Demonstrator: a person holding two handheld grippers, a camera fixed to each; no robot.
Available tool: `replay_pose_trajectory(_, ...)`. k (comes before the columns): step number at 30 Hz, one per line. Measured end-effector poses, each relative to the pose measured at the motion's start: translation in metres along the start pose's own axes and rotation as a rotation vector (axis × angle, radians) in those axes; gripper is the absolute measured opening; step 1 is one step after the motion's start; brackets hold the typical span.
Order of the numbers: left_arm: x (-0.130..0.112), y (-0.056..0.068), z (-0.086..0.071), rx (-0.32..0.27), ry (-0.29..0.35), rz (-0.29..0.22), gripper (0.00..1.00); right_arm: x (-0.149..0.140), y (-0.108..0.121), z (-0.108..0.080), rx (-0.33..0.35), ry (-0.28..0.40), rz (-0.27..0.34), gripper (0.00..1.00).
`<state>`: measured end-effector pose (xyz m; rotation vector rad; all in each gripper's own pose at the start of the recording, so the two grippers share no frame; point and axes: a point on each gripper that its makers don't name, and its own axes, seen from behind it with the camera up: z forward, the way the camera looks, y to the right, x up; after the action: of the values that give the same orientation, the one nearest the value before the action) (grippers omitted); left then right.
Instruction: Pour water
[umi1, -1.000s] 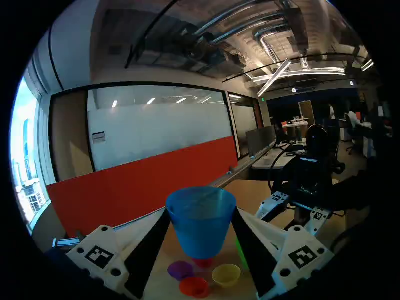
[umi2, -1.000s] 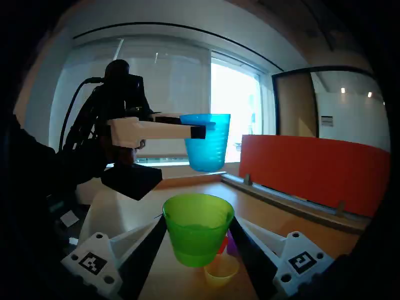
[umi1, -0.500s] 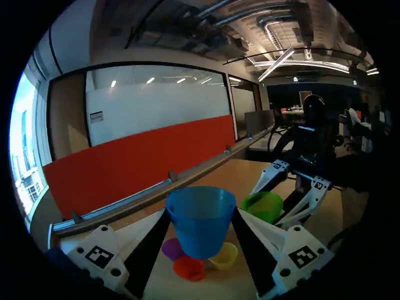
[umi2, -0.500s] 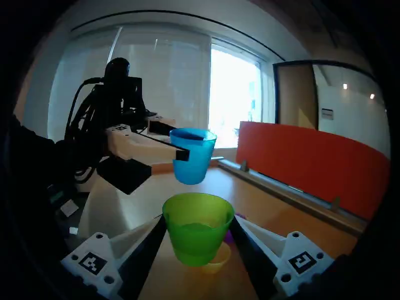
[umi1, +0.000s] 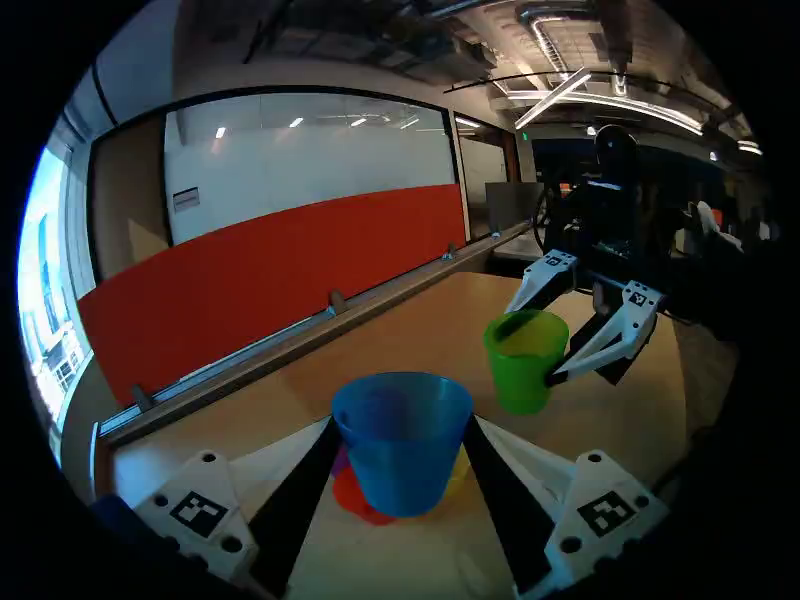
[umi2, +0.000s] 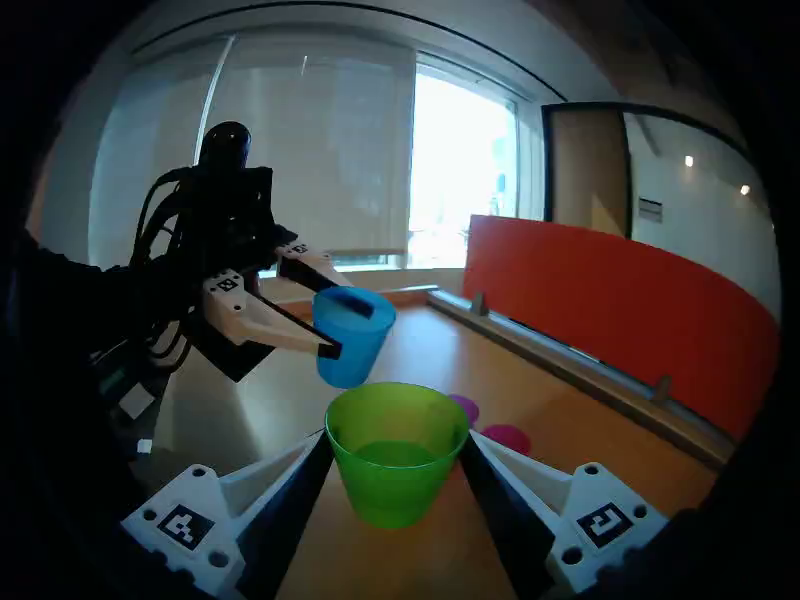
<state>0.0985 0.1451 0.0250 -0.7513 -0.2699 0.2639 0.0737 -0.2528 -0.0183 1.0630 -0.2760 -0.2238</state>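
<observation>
A blue cup (umi1: 402, 440) sits upright between the fingers of my left gripper (umi1: 402, 425), which is shut on it. Farther off over the wooden table (umi1: 420, 330), my right gripper (umi1: 532, 345) is shut on a green cup (umi1: 525, 360). In the right gripper view the green cup (umi2: 397, 450) holds some water and stands level between the fingers of the right gripper (umi2: 397, 440). Beyond it the left gripper (umi2: 335, 320) holds the blue cup (umi2: 350, 335) slightly tilted, a little above and behind the green cup's rim.
Small red (umi1: 352, 492) and yellow (umi1: 458, 475) cups lie on the table under the blue cup. Two purple-pink pieces (umi2: 463, 405) (umi2: 507, 438) lie behind the green cup. An orange partition (umi1: 260, 270) with a metal rail lines the table's far edge. A dark sleeve (umi2: 90, 300) holds the left gripper.
Both grippers have dropped toward the table with their cups. The blue cup came lower and nearer the green cup, now slightly tilted. The green cup rose into the left gripper view.
</observation>
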Motion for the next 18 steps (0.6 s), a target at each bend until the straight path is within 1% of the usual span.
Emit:
replay_pose_trajectory(3, -0.01, 0.003, 0.001, -0.008, -0.024, 0.003, 0.85, -0.005, 0.003, -0.002, -0.005, -0.019, 0.002, 0.9)
replay_pose_trajectory(9, -0.033, 0.01, 0.005, -0.029, -0.083, 0.007, 0.85, -0.024, 0.005, -0.005, -0.006, -0.072, 0.016, 0.9)
replay_pose_trajectory(18, -0.071, 0.019, 0.007, -0.057, -0.166, -0.001, 0.86, -0.052, 0.008, -0.006, -0.007, -0.148, 0.016, 0.9)
